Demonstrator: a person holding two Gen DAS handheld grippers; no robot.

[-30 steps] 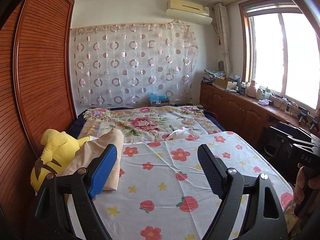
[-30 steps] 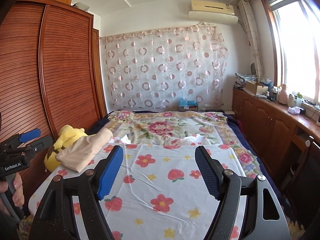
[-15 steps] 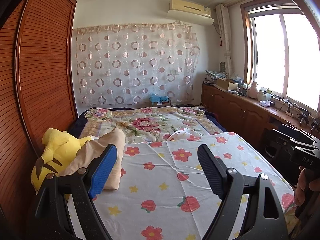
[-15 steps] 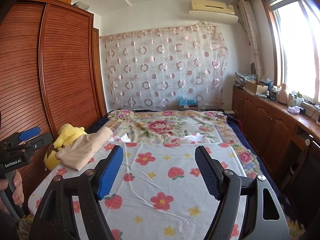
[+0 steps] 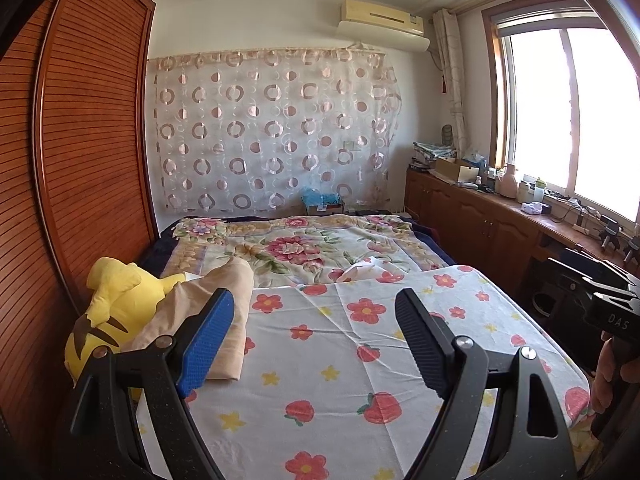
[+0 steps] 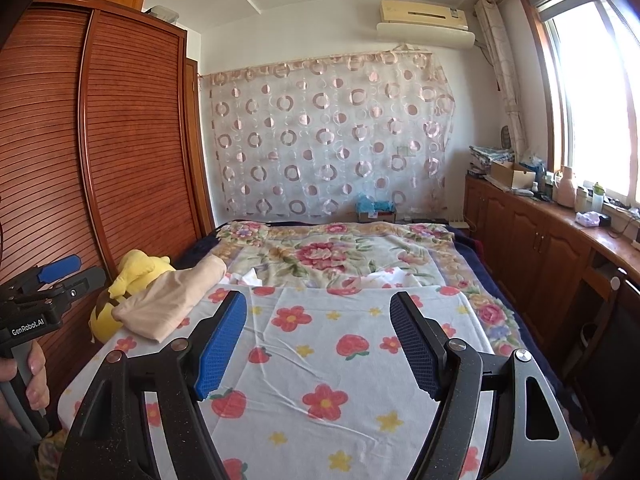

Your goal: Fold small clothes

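Wardrobe: slatted wooden doors run down the left edge, right against the bed.
Plush toy: yellow, slumped at the bed's left side, partly under the garment.
Garment: beige cloth, loosely bundled at the left edge of the bed, leaning on the plush toy and spilling onto the flowered sheet; in the right wrist view it sits left of centre.
Handling: looks light, soft and floppy, so it should sag and slide when lifted; not fragile, not slippery against cotton, I judge.
Where to grip: best bet is a free edge or corner on the near, sheet-side end, pinching a single layer so it opens out instead of coming up as a lump.
Left claw: spread wide, nothing between the fingers, hanging over the sheet with the blue pad just in front of the garment; touching or not, I cannot tell.
Right claw: also spread wide and empty, over the middle of the sheet, well apart from the garment.
Sheet: bare flat patch in the centre, a good folding spot.
Box on the floor: past the far end of the bed, blue stuff poking out, too small to name.
Cardboard box: on the counter under the window, contents hidden.
Bottles: standing further right along that counter.
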